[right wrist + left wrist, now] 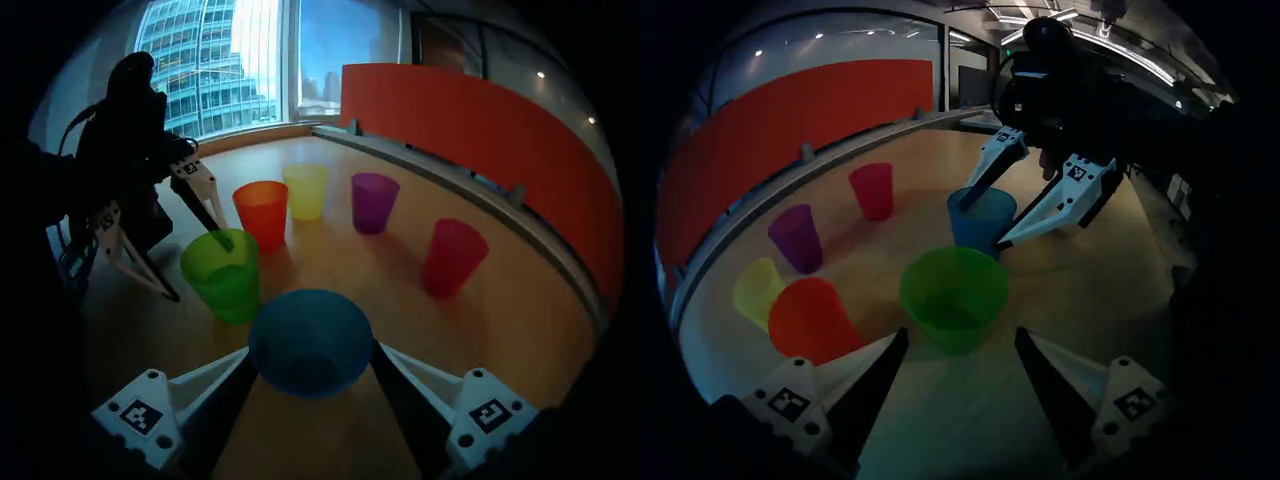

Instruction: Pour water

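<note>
1. The left gripper (960, 334) has its white, wedge-shaped fingers spread wide. A translucent green plastic cup (954, 296), tapered, stands upright on the table just ahead of the gap, apart from both tips.
2. The right gripper (312, 350) has its fingers against both sides of a translucent blue plastic cup (310, 340), which stands on the smooth pale wooden tabletop (1088, 288) just behind the green one.
3. Beside these stand an orange cup (808, 320) and a yellow cup (756, 290).
4. Farther off stand a purple cup (796, 236) and a pink-red cup (873, 190).
5. Behind them runs a matte orange-red wall panel (800, 120).
</note>
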A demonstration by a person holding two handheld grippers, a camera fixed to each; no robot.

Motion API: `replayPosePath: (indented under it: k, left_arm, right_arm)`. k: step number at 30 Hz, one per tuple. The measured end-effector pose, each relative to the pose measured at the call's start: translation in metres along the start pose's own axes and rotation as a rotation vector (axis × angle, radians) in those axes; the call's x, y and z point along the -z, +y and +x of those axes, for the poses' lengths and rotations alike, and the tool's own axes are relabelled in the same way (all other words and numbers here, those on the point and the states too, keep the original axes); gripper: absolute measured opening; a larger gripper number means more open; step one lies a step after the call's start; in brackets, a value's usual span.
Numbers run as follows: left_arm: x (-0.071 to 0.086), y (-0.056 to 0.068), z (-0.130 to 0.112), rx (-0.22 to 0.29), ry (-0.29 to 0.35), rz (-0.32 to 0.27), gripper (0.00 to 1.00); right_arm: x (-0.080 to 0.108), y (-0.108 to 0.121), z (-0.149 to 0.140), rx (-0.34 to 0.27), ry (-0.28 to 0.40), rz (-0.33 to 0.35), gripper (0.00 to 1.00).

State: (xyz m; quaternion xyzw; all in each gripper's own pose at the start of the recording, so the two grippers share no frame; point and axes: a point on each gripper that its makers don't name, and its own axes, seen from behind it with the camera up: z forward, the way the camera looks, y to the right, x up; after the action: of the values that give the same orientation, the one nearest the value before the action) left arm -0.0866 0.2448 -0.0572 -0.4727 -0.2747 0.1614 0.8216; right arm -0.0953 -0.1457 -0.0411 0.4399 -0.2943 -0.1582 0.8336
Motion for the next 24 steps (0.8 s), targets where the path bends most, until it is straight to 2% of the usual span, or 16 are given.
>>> replayPosePath:
  k: [9, 20, 24]
  left_arm:
    - [0.018, -0.005, -0.004, 0.03, 0.022, 0.05, 1.0]
    - [0.05, -0.012, -0.009, 0.079, 0.068, 0.137, 0.99]
    - [0.063, -0.018, -0.01, 0.106, 0.089, 0.174, 0.99]
  right_arm:
    - [0.016, 0.003, -0.008, -0.017, 0.005, -0.035, 1.0]
    - [0.044, 0.0, -0.02, -0.045, 0.019, -0.083, 1.0]
    - [0.055, 0.0, -0.022, -0.058, 0.029, -0.108, 1.0]
